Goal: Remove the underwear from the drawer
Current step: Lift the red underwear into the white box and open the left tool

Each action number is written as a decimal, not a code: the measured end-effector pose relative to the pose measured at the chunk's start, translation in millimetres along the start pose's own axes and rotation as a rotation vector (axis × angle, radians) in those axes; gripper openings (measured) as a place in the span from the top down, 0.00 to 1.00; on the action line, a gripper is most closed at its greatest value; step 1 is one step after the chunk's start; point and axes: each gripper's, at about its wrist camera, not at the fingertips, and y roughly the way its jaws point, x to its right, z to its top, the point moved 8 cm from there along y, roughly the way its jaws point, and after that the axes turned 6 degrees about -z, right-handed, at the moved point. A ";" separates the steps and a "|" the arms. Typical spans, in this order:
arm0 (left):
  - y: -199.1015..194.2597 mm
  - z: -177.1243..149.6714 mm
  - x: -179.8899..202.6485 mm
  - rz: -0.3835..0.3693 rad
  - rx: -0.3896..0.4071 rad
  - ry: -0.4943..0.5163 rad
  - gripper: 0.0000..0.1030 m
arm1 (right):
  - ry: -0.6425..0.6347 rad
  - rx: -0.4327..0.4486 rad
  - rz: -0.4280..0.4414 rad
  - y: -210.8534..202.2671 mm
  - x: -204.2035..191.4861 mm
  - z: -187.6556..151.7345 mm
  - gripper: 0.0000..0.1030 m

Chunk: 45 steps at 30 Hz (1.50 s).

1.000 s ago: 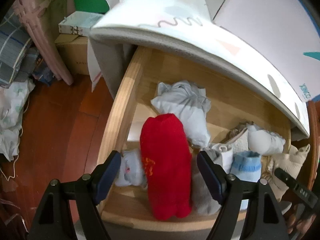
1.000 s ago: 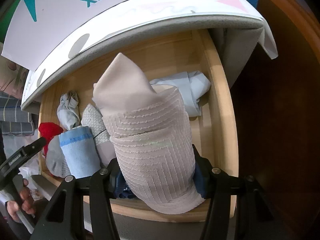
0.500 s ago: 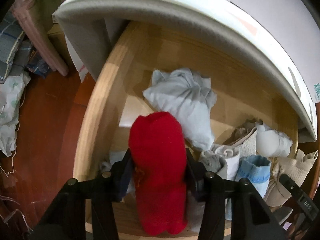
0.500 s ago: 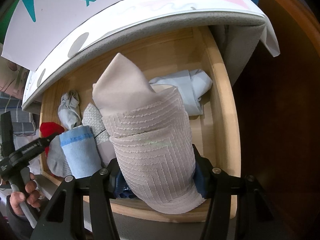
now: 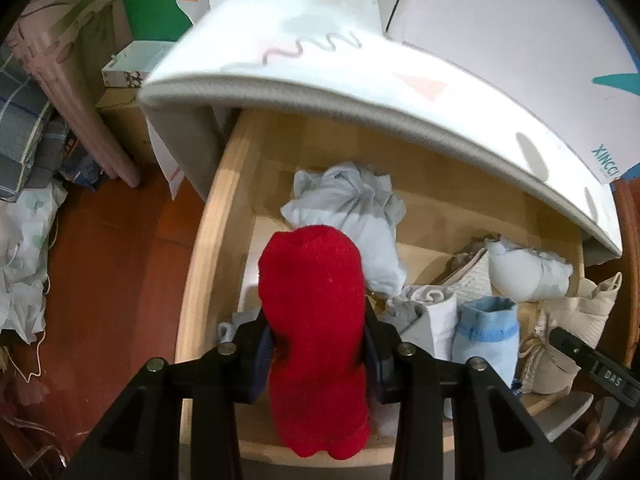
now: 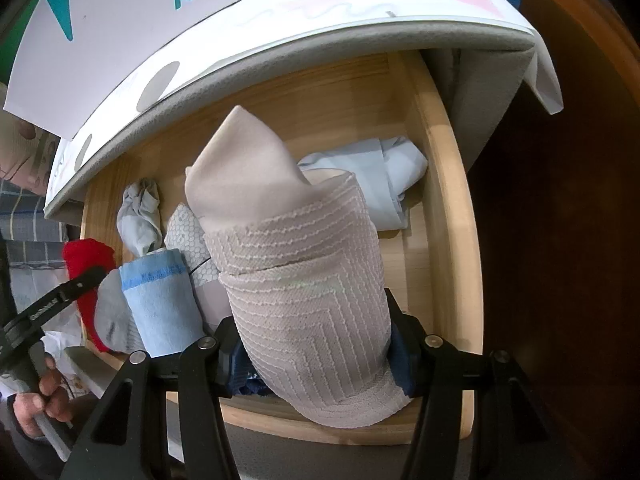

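Left wrist view: the red roll (image 5: 314,312) stands in the wooden drawer (image 5: 200,280) at its near left corner, long axis running near to far. The left gripper (image 5: 316,350) is closing, pads pressing its sides. The right gripper (image 6: 316,344) clamps the beige ribbed roll (image 6: 304,276) likewise. Grasping looks nearly done; next, both rolls need lifting clear of the near rim.

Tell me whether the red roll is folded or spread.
Folded: the red roll stands as a compact upright bundle, pinched by the closing left gripper over the drawer.
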 end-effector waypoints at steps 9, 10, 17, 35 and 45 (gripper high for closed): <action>-38.5 5.5 -1.0 0.002 0.069 0.047 0.63 | 0.000 0.000 0.002 0.1 -0.7 -0.2 0.49; -43.0 6.4 -1.1 0.004 0.075 0.050 0.63 | -0.002 -0.001 0.001 0.3 -1.0 -0.3 0.49; -71.2 15.9 5.9 -0.012 0.126 0.069 0.63 | -0.003 -0.002 0.002 1.1 -2.6 0.5 0.49; -210.6 106.9 49.8 -0.031 0.384 0.164 0.63 | -0.014 -0.007 -0.009 3.9 -7.9 0.1 0.49; -260.6 194.8 93.8 -0.033 0.497 0.233 0.63 | -0.009 -0.008 -0.006 5.1 -11.0 -0.7 0.49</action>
